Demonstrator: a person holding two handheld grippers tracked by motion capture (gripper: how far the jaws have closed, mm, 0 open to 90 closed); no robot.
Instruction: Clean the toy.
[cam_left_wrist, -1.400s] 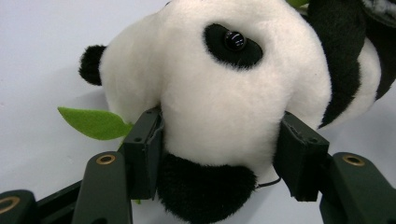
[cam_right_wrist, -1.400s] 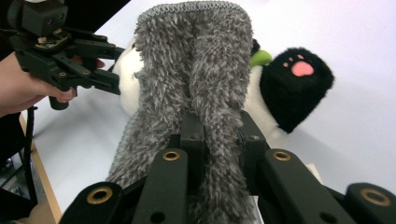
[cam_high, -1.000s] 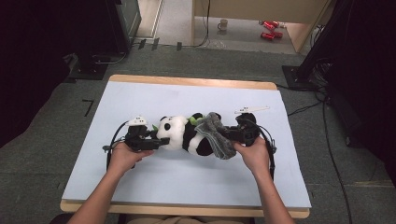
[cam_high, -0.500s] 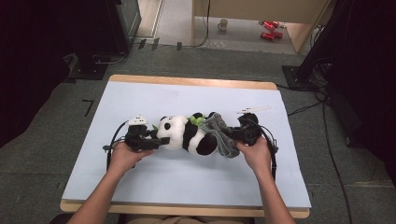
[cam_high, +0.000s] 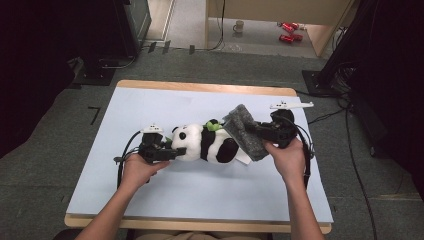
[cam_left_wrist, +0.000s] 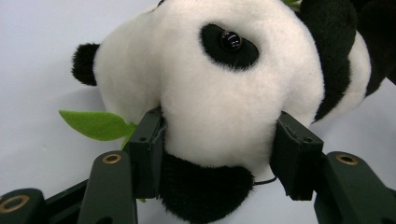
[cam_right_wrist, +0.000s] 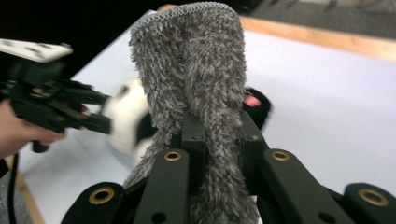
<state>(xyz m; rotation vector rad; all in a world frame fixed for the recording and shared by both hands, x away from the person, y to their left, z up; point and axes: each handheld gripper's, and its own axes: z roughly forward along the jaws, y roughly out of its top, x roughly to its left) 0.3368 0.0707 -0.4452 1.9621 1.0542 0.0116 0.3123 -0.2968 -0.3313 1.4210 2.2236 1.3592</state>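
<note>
We are midway through pulling the grey fuzzy sock (cam_high: 245, 131) off the plush panda (cam_high: 205, 145), which lies on its side on the pale blue table (cam_high: 165, 195): our left gripper (cam_left_wrist: 217, 149) has just been closing and now pinches the panda's head between its pads, while our right gripper (cam_right_wrist: 218, 140) is clamped tight on the sock (a bunched fold sits between the jaws) with the sock raised clear of the body. Next, we judge, the sock should be drawn away and set down, the left grip holding firm.
</note>
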